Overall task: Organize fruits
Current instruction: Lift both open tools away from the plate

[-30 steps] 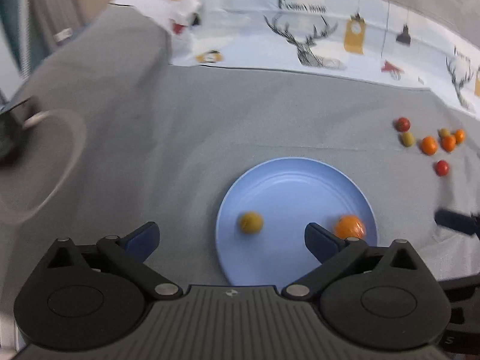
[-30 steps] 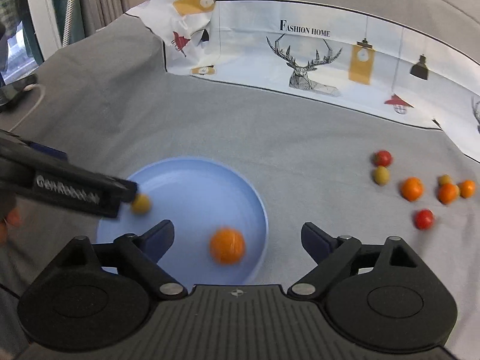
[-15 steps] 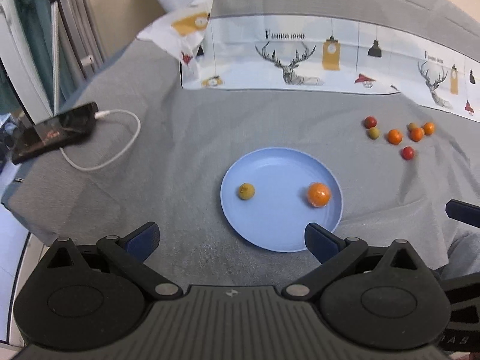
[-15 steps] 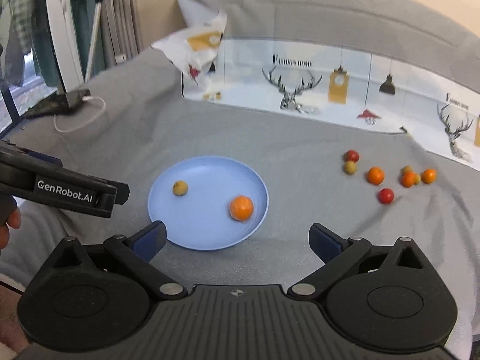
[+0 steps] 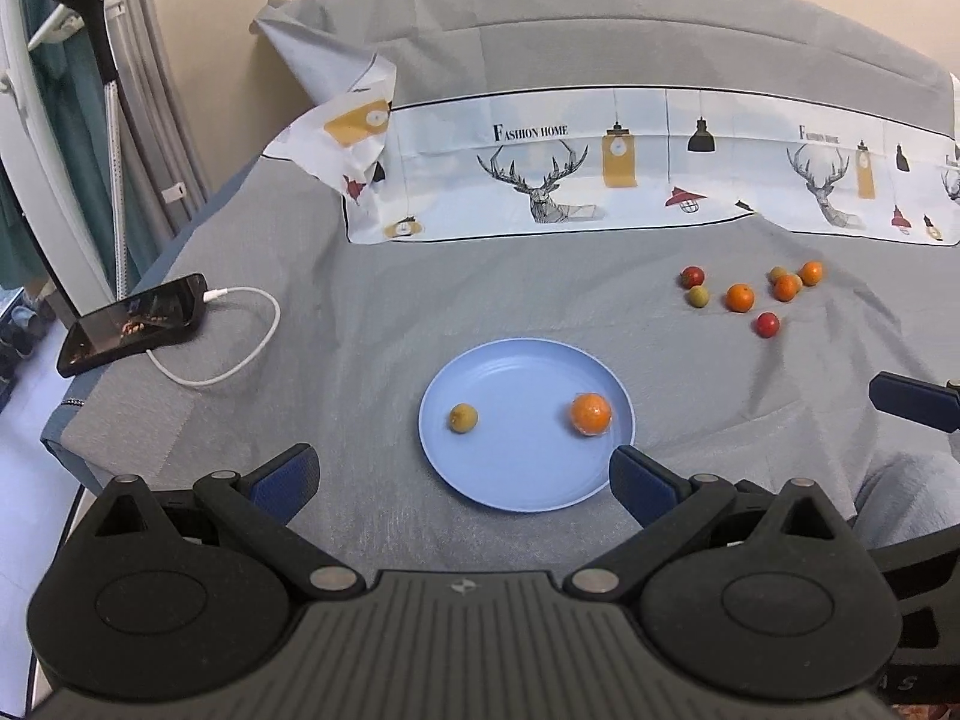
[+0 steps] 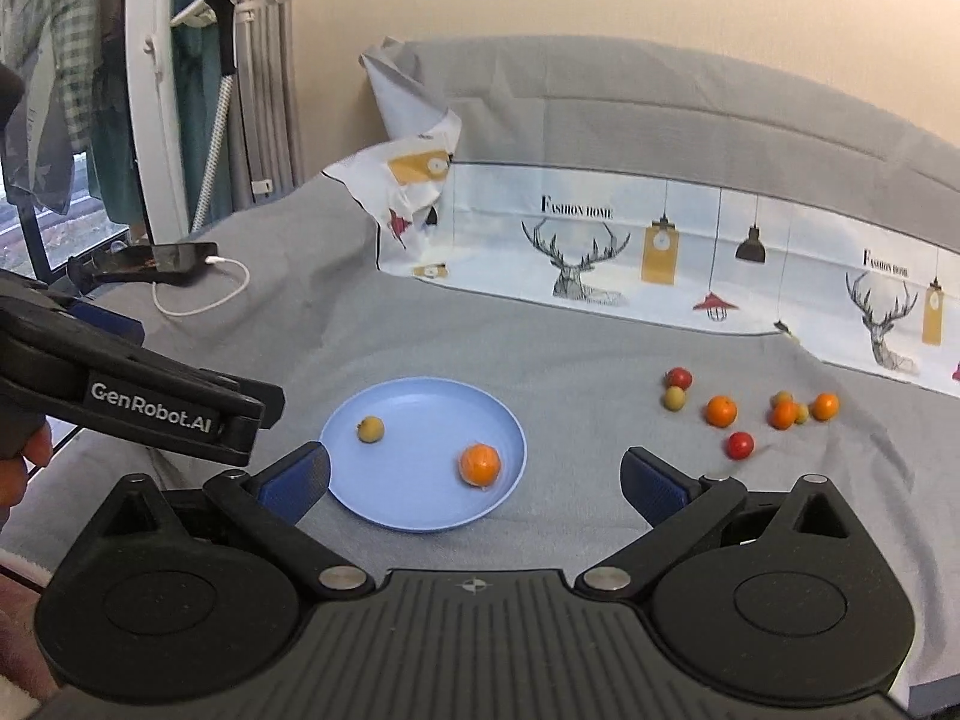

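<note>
Two fruits already lie on the blue plate: a small yellow-green fruit toward its left side and an orange fruit toward its right, well apart from each other. Seven more fruits are loose on the grey bed cover, in a scatter beyond and to the right of the plate, near the deer-print cloth.

Both tools are empty. The left gripper stands released, its blue pads spread wide with nothing between them but the plate far below. The right gripper is likewise spread to its widest and holds nothing.

Judged from this, a drop-off has been completed and the step in hand is the return for more fruit. The next move calls for carrying a gripper over to the scatter on the right, picking one fruit that sits clear of its neighbours, such as the lone red fruit, and closing gently so it does not roll away on the soft cover.
</note>
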`<action>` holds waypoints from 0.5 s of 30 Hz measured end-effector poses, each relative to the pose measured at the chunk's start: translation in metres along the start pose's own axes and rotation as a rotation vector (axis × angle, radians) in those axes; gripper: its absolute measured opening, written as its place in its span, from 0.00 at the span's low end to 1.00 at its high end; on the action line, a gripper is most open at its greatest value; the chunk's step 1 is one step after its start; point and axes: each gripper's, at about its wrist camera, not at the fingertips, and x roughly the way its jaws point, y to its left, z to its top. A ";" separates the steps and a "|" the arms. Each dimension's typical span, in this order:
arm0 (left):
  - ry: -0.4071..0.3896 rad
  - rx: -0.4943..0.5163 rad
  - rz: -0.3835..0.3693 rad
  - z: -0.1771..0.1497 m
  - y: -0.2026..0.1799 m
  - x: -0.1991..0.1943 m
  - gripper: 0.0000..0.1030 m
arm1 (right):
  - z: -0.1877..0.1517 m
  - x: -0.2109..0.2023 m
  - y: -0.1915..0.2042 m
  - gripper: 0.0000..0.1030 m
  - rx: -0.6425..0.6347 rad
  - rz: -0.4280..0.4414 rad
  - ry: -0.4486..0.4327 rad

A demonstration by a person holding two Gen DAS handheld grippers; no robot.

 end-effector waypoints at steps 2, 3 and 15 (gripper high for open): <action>-0.004 0.002 0.000 -0.001 -0.001 -0.004 1.00 | -0.001 -0.005 0.002 0.99 0.001 0.001 -0.012; -0.005 0.000 -0.004 -0.002 -0.001 -0.006 1.00 | -0.002 -0.007 0.002 0.99 0.003 0.000 -0.017; -0.005 -0.045 -0.047 -0.007 0.005 -0.016 1.00 | -0.003 -0.016 0.002 0.99 0.007 0.007 -0.034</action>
